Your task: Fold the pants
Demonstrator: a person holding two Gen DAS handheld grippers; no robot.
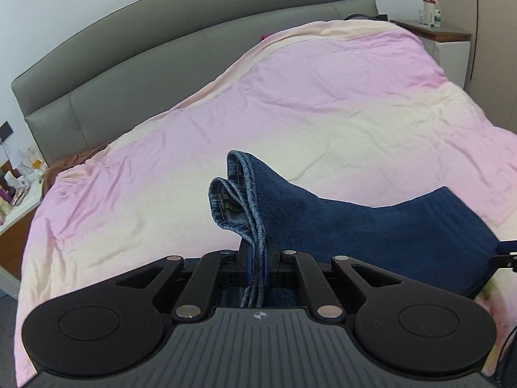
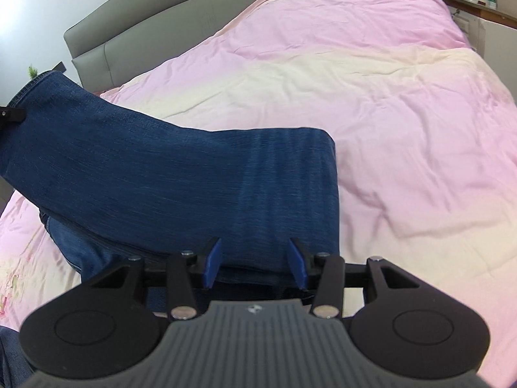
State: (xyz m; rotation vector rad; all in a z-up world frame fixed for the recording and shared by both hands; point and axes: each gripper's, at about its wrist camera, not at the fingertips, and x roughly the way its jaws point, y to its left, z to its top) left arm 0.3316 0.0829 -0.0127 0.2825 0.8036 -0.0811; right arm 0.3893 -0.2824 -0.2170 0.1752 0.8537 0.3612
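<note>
Pants (image 1: 371, 226): heavy limp denim; left gripper (image 1: 257, 258) clamps hems at 12 o'clock, right gripper (image 2: 255, 265) jaws apart, nothing gripped; pinch stacked hems.

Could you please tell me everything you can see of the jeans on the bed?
The jeans are dark blue denim with paler stitched hems, lying partly folded on the pink quilt. The left gripper is shut on the bunched hem ends, lifting them off the bed. The right gripper has open jaws over the folded part, blue pads not pressing.
</note>
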